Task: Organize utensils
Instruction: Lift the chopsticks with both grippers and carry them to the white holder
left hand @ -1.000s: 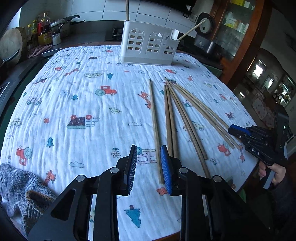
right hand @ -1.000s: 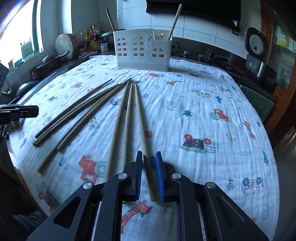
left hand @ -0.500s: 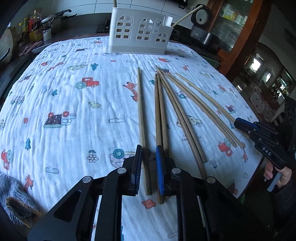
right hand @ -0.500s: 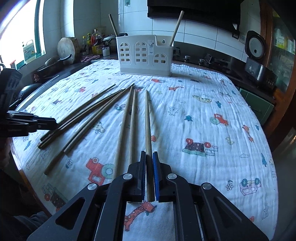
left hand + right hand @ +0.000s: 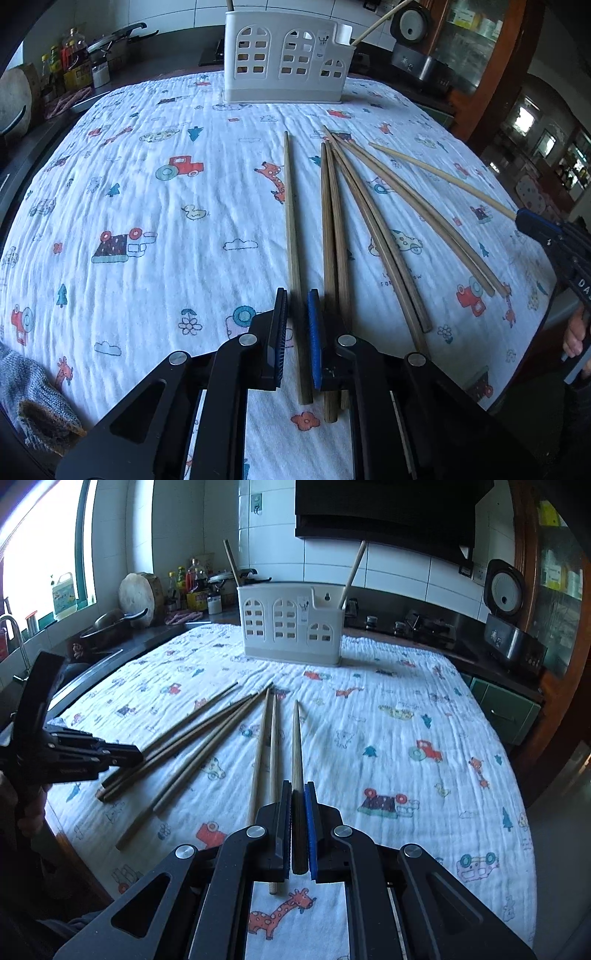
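Note:
Several wooden chopsticks lie fanned on a patterned cloth. My left gripper straddles the near end of the leftmost chopstick, jaws narrowly apart with a small gap each side. My right gripper is shut on a chopstick and holds it tilted, tip raised; in the left wrist view this pale chopstick runs into the right gripper. A white utensil holder stands at the far edge, also in the right wrist view, with two sticks in it.
The cloth-covered table ends near both grippers. A grey knitted cloth lies at the front left corner. Kitchen counters with bottles, a pan and a rice cooker surround the table.
My left gripper moved right over the leftmost chopstick and narrowed its jaws. My right gripper closed on a chopstick and lifted its tip off the cloth.

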The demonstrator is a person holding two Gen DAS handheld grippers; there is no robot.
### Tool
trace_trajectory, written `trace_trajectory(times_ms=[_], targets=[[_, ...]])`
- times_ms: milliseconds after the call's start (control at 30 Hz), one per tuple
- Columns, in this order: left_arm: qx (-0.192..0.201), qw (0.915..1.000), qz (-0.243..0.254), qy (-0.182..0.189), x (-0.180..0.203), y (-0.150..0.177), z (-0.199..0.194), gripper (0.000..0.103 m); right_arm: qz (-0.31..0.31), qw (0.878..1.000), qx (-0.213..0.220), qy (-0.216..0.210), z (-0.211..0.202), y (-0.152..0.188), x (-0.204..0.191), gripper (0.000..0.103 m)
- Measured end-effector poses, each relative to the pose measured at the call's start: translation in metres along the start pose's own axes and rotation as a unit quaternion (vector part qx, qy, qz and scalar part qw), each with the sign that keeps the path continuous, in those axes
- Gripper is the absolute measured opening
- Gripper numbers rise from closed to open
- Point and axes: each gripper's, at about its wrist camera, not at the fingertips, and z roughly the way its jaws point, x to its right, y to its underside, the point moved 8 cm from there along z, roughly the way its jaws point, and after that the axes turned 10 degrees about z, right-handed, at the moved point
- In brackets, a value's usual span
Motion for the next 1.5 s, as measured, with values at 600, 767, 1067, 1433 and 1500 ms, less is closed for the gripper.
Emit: trace_trajectory(times_ms=[600,767,1067,1433,1500], targets=[[0.091,0.9956,0.013,-0.017,-0.009,-0.055,-0.07,0.006,0.0,0.998,0.056,-0.01,-0.024,-0.073,-0.011,0.007],[0.122,0.9922,0.023,-0.017,-0.015,-0.087,-0.084,0.006,-0.006,0.998,0.068,-0.017,-0.023,-0.11,-0.018,0.007],[0.13,0.991,0.03,0.008,-0.033,-0.147,-0.086,0.006,0.003,0.998,0.052,-0.033,-0.006,-0.175,-0.019,0.007],[0.168,0.984,0.053,0.026,-0.049,-0.235,-0.121,0.006,0.003,0.998,0.053,-0.038,-0.002,-0.271,-0.021,0.006],[0.183,0.9809,0.059,0.029,-0.051,-0.251,-0.133,0.006,0.002,0.998,0.054,-0.039,-0.002,-0.284,-0.02,0.007]])
